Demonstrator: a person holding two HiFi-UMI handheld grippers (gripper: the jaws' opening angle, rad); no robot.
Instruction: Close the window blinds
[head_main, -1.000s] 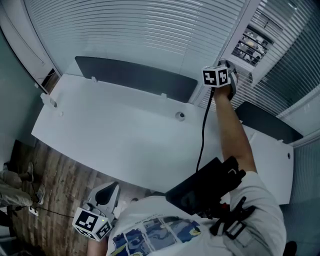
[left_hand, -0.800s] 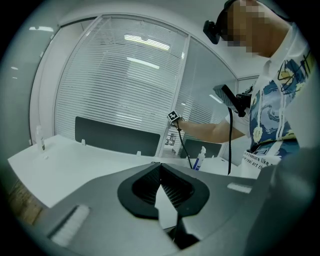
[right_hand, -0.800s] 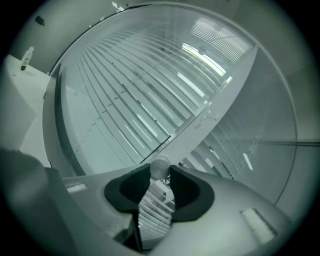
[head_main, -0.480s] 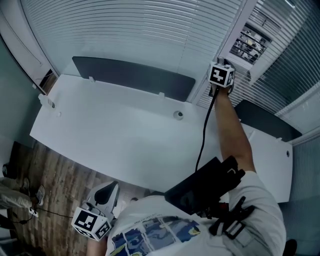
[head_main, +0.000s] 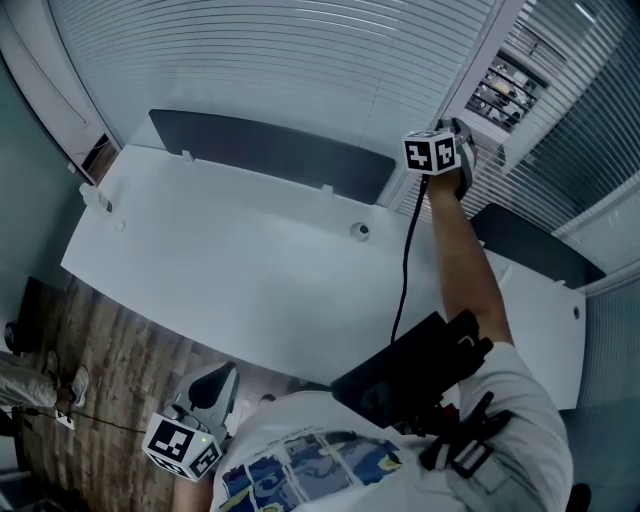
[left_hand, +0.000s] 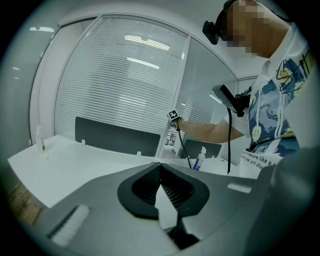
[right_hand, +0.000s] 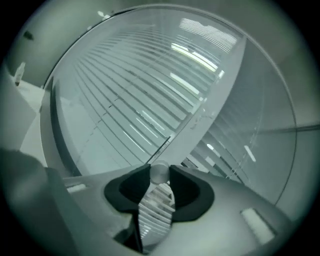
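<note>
- Step: wand grip. R gripper at 1 o'clock in head view, jaws pinching wand knob.
- blinds at 12 o'clock, slats look part-open.
- L gripper at 7 o'clock, jaws together, empty.
- Next, prob: twist wand, no slip.

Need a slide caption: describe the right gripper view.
Right tool clamps the blind wand's clear knob, window slats behind.
</note>
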